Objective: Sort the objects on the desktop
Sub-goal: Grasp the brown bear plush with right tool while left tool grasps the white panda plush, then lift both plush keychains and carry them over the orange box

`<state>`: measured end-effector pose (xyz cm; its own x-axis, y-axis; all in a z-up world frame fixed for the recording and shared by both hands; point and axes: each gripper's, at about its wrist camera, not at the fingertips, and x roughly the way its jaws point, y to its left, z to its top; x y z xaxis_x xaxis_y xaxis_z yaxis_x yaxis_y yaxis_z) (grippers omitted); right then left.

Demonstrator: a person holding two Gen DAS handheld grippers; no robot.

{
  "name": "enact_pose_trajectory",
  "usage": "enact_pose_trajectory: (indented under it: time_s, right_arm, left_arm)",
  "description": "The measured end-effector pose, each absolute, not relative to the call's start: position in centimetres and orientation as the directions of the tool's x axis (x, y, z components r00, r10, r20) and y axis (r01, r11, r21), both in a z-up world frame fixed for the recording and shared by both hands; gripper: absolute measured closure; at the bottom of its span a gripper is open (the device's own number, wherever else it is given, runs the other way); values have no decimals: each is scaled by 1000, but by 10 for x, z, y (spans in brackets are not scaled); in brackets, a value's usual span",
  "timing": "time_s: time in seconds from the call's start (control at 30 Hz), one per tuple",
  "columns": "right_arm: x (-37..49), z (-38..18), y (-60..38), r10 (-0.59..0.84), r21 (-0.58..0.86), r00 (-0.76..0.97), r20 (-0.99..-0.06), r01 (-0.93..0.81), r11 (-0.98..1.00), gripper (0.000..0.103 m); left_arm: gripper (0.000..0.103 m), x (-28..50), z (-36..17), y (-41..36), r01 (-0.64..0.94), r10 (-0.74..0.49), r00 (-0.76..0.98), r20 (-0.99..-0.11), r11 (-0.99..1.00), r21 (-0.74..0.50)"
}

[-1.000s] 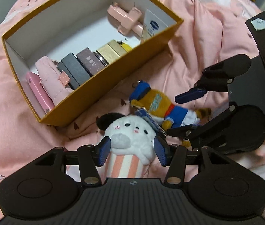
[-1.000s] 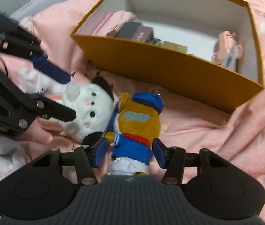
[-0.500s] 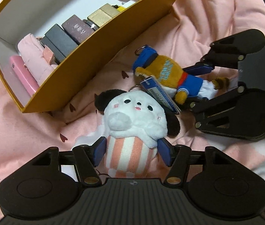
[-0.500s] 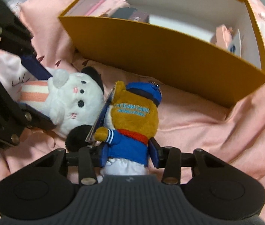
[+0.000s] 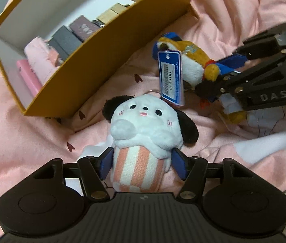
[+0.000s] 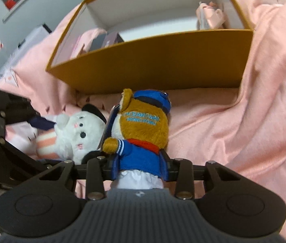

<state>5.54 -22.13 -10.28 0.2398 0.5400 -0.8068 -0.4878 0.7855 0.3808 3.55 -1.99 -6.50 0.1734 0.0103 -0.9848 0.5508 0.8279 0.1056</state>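
Both grippers have closed in on their toys since a second ago, and the brown one now hangs lifted with its tag swinging free.

From the left wrist, the left gripper has its blue fingers pressed against the striped orange-and-white base of the white puppy plush, which lies on the pink bedsheet with its black ears spread. Just beyond it to the left stands the yellow box, with a row of small dark and gold cases and pink items along its near wall. To the right, the right gripper pinches the brown bear plush by its blue jacket, and a blue price tag dangles from the bear above the puppy's head.

From the right wrist, the right gripper is clamped tight on the bear's blue jacket, so the bear stands upright with its back and blue cap showing. The box sits right behind it, open, with a pink item in its far right corner. At left the puppy lies on its side between the fingers of the left gripper.
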Motion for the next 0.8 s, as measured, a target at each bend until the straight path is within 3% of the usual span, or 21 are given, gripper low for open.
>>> enact_pose_trajectory:
  time_s: [0.37, 0.8]
  right_arm:
    - [46, -64, -223, 620, 441, 302, -725, -489, 753, 63]
    - [49, -4, -242, 734, 537, 409, -543, -502, 677, 64]
  left_arm:
    - [37, 38, -19, 1, 357, -149, 240, -959, 933, -55]
    - [38, 52, 48, 27, 247, -292, 414, -862, 948, -202]
